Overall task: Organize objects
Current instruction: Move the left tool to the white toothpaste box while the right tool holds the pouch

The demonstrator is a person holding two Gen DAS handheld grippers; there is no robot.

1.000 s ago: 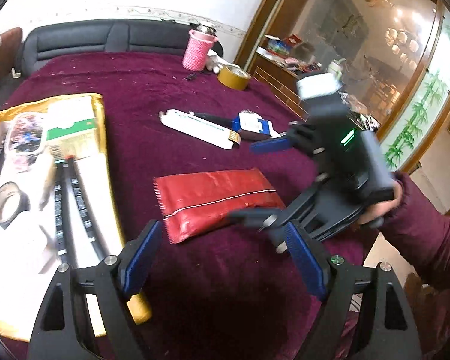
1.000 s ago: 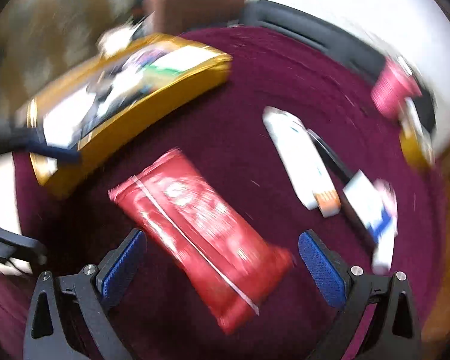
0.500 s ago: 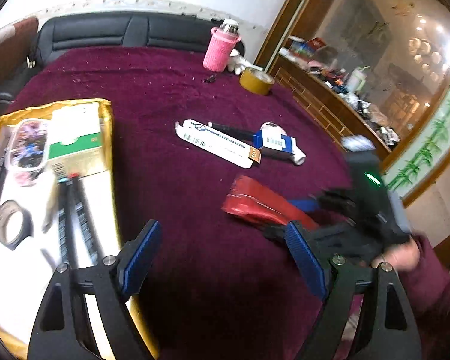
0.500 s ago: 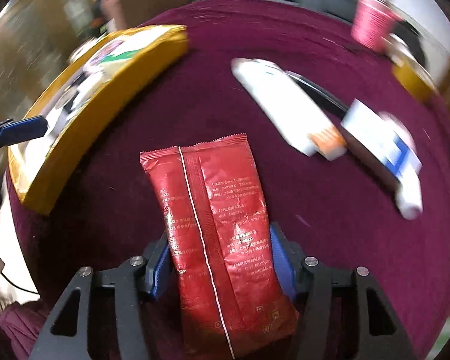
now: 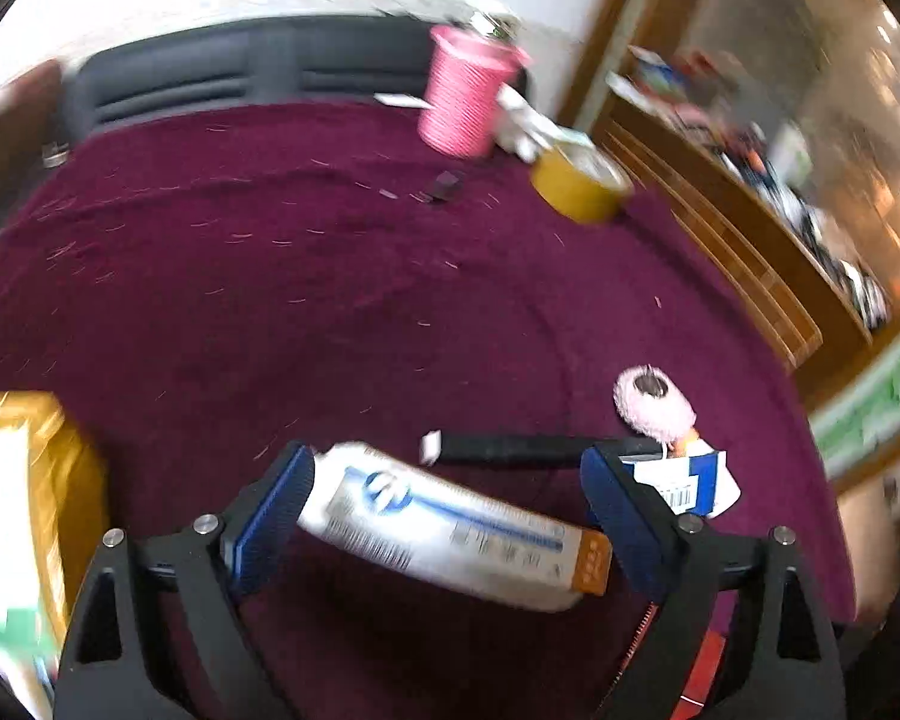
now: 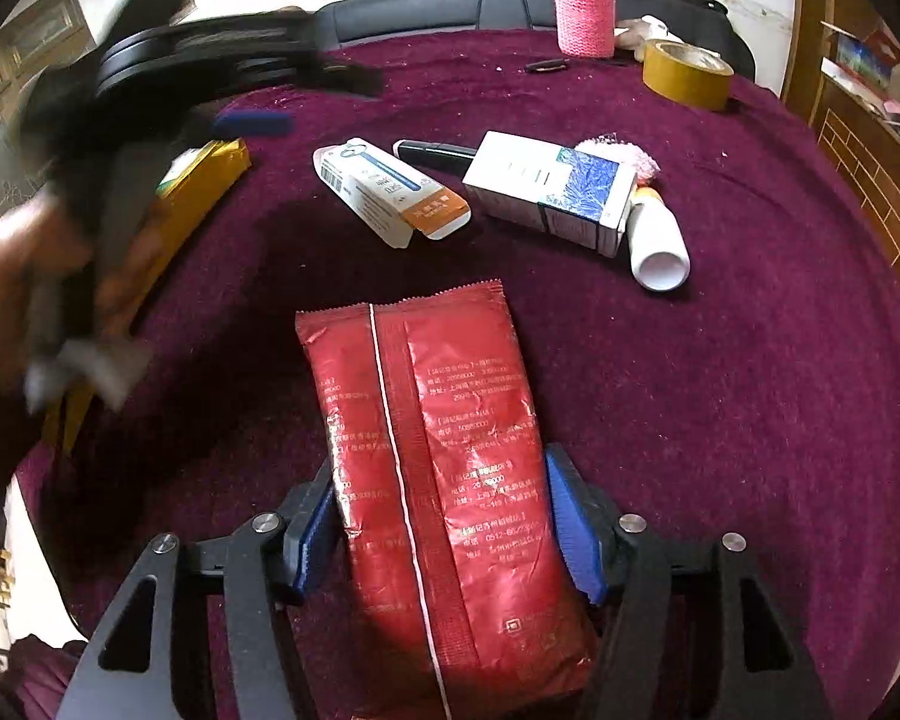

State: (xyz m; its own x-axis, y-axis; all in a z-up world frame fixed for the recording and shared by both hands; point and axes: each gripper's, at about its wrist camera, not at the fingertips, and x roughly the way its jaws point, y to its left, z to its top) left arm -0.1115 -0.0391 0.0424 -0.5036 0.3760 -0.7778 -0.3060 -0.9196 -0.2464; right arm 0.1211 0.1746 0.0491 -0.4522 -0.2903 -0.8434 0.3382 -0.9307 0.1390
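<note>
My right gripper point(image 6: 450, 528) is shut on a red foil packet point(image 6: 432, 456), which points away from me over the maroon tablecloth point(image 6: 720, 360). My left gripper point(image 5: 444, 516) is open, with its blue pads on either side of a long white box with an orange end point(image 5: 456, 534); the box also shows in the right wrist view point(image 6: 390, 192). The left gripper appears blurred at the left of the right wrist view point(image 6: 252, 120).
A white and blue box point(image 6: 546, 192), a black pen point(image 6: 435, 150), a white bottle point(image 6: 657, 240) and a pink fluffy thing point(image 5: 654, 408) lie nearby. A pink knitted bottle point(image 6: 585, 6) and yellow tape roll point(image 6: 687, 72) stand at the back. A yellow tray point(image 5: 36, 480) is left.
My right gripper closed on the red packet and holds it. My left gripper swung forward and to the right, from over the tray side to around the long white box.
</note>
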